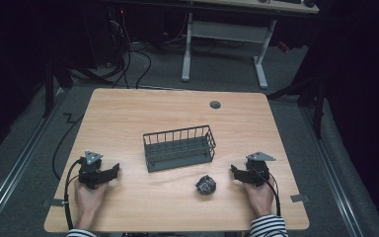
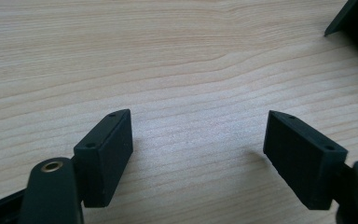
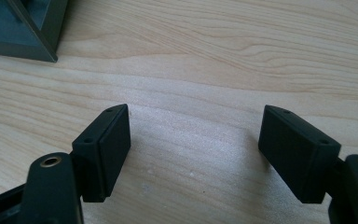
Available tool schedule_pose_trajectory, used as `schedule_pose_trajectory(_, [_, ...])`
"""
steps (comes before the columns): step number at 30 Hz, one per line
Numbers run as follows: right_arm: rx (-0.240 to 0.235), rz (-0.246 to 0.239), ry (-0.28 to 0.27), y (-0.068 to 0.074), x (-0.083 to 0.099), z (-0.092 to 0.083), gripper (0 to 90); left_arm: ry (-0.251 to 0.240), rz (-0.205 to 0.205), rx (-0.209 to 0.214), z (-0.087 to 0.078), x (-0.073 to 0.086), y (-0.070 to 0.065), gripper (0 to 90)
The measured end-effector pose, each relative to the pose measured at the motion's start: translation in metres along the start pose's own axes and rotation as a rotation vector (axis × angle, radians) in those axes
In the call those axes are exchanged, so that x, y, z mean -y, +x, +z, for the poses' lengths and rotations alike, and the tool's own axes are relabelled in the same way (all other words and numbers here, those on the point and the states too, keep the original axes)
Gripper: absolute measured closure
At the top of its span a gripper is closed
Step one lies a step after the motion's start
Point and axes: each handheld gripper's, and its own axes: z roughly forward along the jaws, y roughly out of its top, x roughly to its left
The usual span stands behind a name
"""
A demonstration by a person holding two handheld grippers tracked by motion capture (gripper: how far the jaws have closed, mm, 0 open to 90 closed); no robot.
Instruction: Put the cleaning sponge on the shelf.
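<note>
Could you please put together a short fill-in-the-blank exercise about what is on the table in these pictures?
1. The dark wire basket in the middle of the wooden table has ____ inside it.
2. The crumpled dark object lies nearer the ____ gripper.
3. The left gripper has its jaws ____, with bare wood between them.
4. The crumpled dark object lies ____ the basket, on the person's side.

Missing words: nothing; right; open; outside

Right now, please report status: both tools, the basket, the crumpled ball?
Left tool open, empty. Right tool open, empty. Wire basket mid-table; crumpled ball beside it, outside, untouched. Nothing between tools and ball.
</note>
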Motion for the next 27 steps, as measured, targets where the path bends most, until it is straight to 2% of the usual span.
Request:
schedule_pose_trajectory(7, [-0.013,-0.011,0.008,0.001,0.002,-0.003,24.8,0.013,0.037,-0.014,0.001,0.0,-0.004,23.0])
schedule_pose_trajectory(15, [-0.045,-0.062,-0.013,0.009,0.007,-0.017,24.9,0.015,0.043,-0.011,0.001,0.0,-0.005,22.1])
schedule_pose_trajectory(27, [-0.102,-0.111,-0.037,0.022,0.012,-0.039,25.4,0.016,0.043,-0.008,0.001,0.0,-0.005,21.4])
